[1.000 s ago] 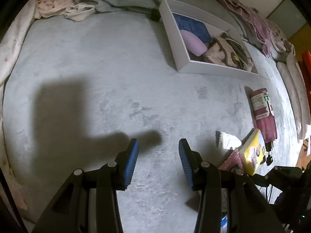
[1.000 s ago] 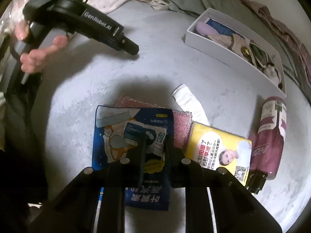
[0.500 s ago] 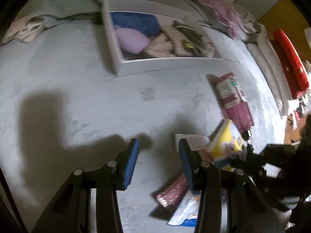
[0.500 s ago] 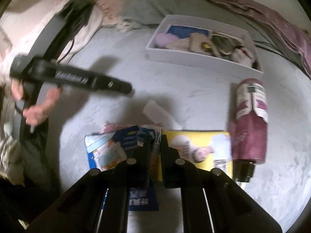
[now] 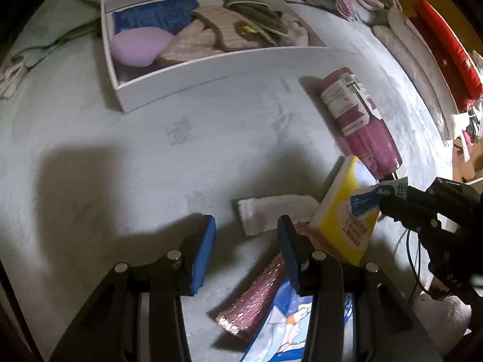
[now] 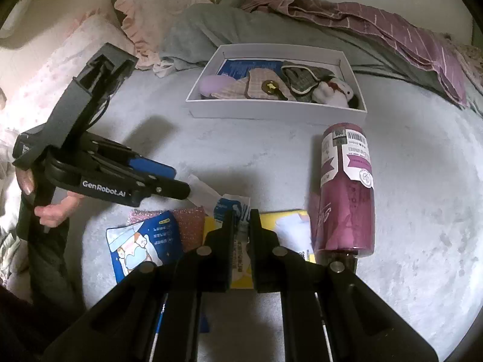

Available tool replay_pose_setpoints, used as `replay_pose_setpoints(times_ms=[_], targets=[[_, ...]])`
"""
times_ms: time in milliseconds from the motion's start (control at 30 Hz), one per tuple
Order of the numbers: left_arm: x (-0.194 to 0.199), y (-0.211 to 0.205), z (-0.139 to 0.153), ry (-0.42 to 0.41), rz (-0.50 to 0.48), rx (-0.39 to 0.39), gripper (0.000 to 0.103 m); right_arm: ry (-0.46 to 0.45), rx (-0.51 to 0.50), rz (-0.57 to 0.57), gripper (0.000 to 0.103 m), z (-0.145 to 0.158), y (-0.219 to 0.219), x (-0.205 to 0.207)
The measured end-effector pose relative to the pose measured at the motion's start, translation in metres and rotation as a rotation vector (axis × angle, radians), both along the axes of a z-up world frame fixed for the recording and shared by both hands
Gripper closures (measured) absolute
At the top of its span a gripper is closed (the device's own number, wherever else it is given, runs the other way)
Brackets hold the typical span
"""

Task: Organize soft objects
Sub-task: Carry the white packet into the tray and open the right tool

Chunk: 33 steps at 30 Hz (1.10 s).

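On the grey bed [image 6: 211,157], white box [image 6: 271,110] sits far side, already holding soft items. Maroon roll pack [image 6: 347,199] lies right of the pile, long axis toward the box. Yellow pack [image 5: 347,211], blue pouch [image 6: 142,241], white sachet [image 5: 271,211] cluster near. Right tool [image 6: 241,220] fingers pinched on a small blue-white packet [image 6: 232,208], lifted above the pile; box lies straight ahead. Left tool [image 5: 246,241] fingers apart, empty, sachet just ahead, so left is nearer it.
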<state>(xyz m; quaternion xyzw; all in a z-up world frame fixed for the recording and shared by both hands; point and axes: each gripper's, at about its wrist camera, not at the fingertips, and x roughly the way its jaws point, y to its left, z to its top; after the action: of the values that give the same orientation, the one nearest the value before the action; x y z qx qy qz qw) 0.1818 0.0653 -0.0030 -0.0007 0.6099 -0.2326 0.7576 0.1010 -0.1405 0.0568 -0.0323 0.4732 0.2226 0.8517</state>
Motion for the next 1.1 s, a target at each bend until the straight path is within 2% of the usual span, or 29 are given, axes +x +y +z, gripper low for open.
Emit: replay_pose_setpoints(times_ms=[200, 367, 500, 633, 733, 767, 933, 1100], targets=[[0.007, -0.01, -0.001, -0.014, 0.02, 0.054, 0.061, -0.026, 0.091, -0.023, 0.092, 0.001, -0.007, 0.004], [0.014, -0.001, 0.009, -0.081, 0.083, 0.032, 0.061, -0.057, 0.145, -0.03, 0.092, 0.005, -0.004, 0.016], [0.023, 0.014, 0.016, -0.136, 0.15, -0.054, 0.061, -0.09, 0.167, -0.028, 0.092, 0.009, 0.005, 0.03], [0.039, 0.029, 0.026, -0.212, 0.226, -0.073, 0.061, -0.129, 0.179, -0.021, 0.092, 0.013, 0.017, 0.045], [0.046, 0.05, 0.031, -0.261, 0.309, -0.202, 0.061, -0.16, 0.186, -0.017, 0.092, 0.019, 0.026, 0.062], [0.046, 0.053, 0.031, -0.265, 0.313, -0.22, 0.061, -0.173, 0.18, -0.021, 0.092, 0.022, 0.03, 0.069], [0.054, 0.062, 0.027, -0.332, 0.414, -0.215, 0.061, -0.166, 0.186, -0.026, 0.092, 0.026, 0.051, 0.107], [0.066, 0.06, 0.019, -0.379, 0.461, -0.228, 0.061, -0.141, 0.188, -0.049, 0.092, 0.019, 0.069, 0.15]])
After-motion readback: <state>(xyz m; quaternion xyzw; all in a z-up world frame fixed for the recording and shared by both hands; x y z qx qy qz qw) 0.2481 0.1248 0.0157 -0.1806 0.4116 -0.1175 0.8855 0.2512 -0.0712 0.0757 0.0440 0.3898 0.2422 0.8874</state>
